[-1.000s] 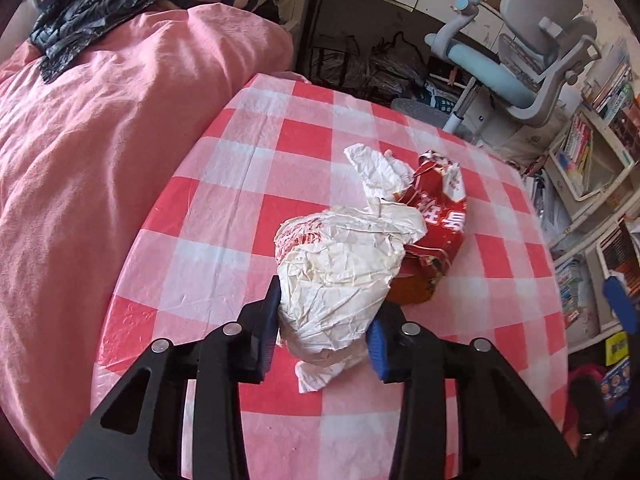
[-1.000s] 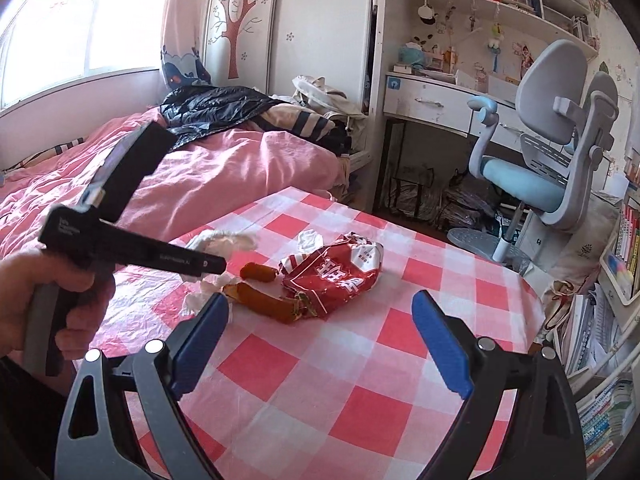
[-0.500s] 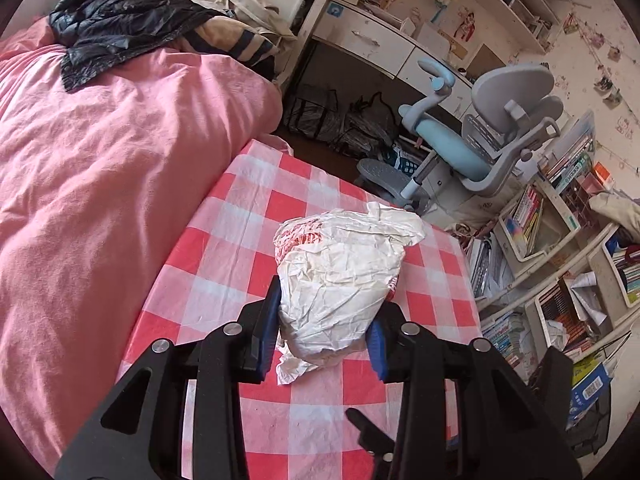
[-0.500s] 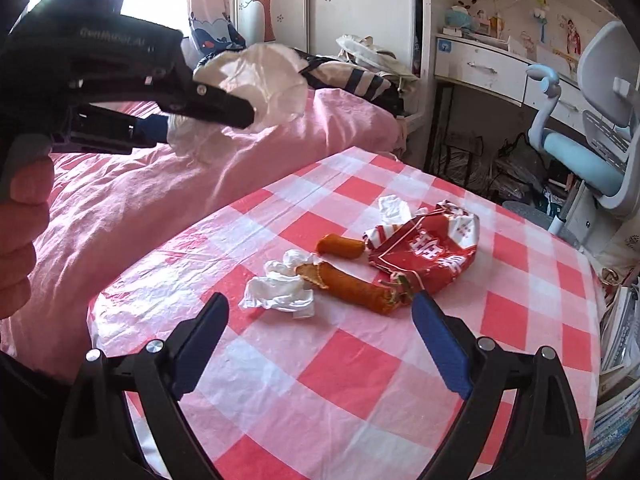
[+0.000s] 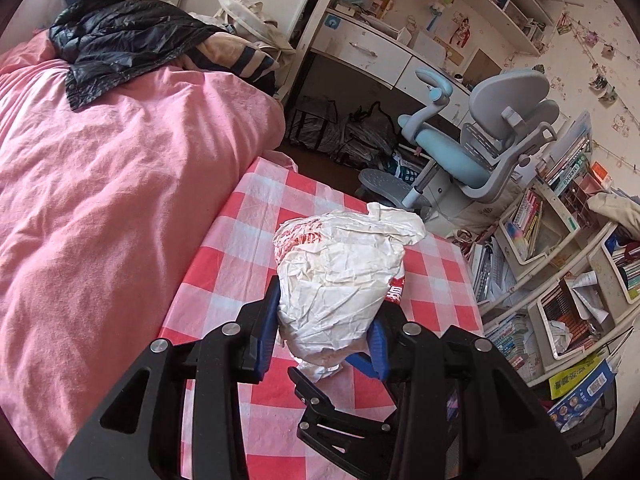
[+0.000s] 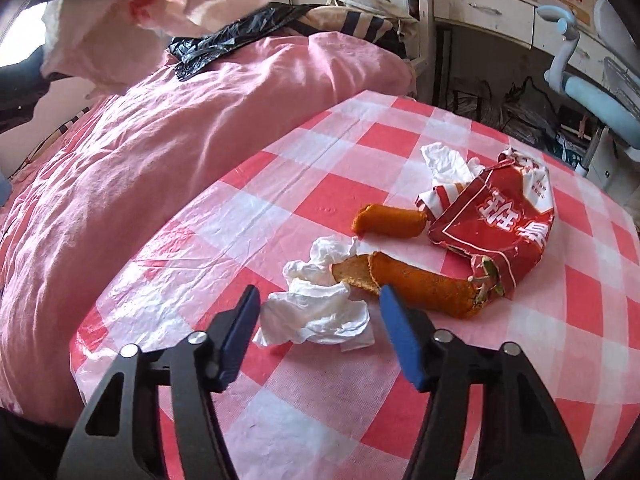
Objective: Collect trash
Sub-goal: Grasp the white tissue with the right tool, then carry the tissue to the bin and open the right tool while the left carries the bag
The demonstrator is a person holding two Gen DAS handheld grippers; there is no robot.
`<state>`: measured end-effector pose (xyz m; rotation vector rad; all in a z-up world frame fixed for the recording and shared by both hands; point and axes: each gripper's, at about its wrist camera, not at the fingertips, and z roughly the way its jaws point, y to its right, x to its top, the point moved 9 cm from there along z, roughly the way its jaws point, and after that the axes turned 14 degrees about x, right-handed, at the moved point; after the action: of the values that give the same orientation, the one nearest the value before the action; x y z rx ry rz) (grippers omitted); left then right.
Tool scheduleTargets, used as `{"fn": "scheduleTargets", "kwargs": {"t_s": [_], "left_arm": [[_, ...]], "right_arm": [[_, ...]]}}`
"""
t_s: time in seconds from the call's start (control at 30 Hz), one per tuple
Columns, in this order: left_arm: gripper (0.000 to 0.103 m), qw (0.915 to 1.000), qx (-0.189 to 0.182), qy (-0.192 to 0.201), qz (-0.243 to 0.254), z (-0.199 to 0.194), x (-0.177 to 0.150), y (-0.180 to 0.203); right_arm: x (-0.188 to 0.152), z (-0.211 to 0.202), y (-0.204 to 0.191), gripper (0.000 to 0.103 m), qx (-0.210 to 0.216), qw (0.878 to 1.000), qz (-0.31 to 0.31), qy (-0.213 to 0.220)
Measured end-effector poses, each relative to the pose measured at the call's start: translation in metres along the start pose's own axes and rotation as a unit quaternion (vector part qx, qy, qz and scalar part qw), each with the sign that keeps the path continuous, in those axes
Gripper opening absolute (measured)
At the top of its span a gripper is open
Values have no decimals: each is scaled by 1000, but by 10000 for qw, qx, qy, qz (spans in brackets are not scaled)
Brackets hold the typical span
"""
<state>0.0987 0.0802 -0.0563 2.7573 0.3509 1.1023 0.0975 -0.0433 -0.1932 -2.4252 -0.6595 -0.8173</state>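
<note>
My left gripper (image 5: 326, 312) is shut on a crumpled white paper wrapper (image 5: 340, 272) and holds it above the red-checked table (image 5: 248, 216). The same wrapper (image 6: 120, 28) shows at the top left of the right wrist view. My right gripper (image 6: 319, 300) is low over the table. Its jaws are closing around a crumpled white tissue (image 6: 316, 312), and the pads do not touch it. Just beyond lie two orange sausage pieces (image 6: 388, 220) (image 6: 424, 288), a torn red snack bag (image 6: 500, 216) and a second tissue (image 6: 444, 164).
A bed with a pink cover (image 5: 100, 180) lies against the table's left side, with a black jacket (image 5: 120, 36) on it. A blue-grey office chair (image 5: 480, 152) and a white desk (image 5: 380, 56) stand beyond the table. Crowded bookshelves (image 5: 560, 280) fill the right.
The left gripper lifted the wrapper off the table. The right gripper came down and forward over the tissue, and its jaws narrowed around it.
</note>
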Motion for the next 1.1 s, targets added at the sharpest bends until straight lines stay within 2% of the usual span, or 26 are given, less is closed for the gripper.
{"fn": "scheduleTargets", "kwargs": {"t_s": [0.03,0.1,0.3,0.57,0.87,1.1], "left_arm": [[37,10000,-5,15,17,-1,0,1],[37,10000,34,49,76,-3,1,2],[38,9997,107,106,193,-7,-2,8],[38,9988,155,143,438,-10,-12,30],[38,9963,98,268,813,-20,-27,68],[38,9951,75,250,949,-22,-38,83]], "right_arm": [[-1,0,4,52,-4,10000,99,-9],[-4,0,10,37,57,9996,267,-54],[-14,-10,1,26,2,9997,-50,-247],[-15,-60,4,26,-89,9997,-237,65],[-18,-126,38,26,-585,9964,-186,582],[-20,-166,57,26,-893,9913,-170,954]]}}
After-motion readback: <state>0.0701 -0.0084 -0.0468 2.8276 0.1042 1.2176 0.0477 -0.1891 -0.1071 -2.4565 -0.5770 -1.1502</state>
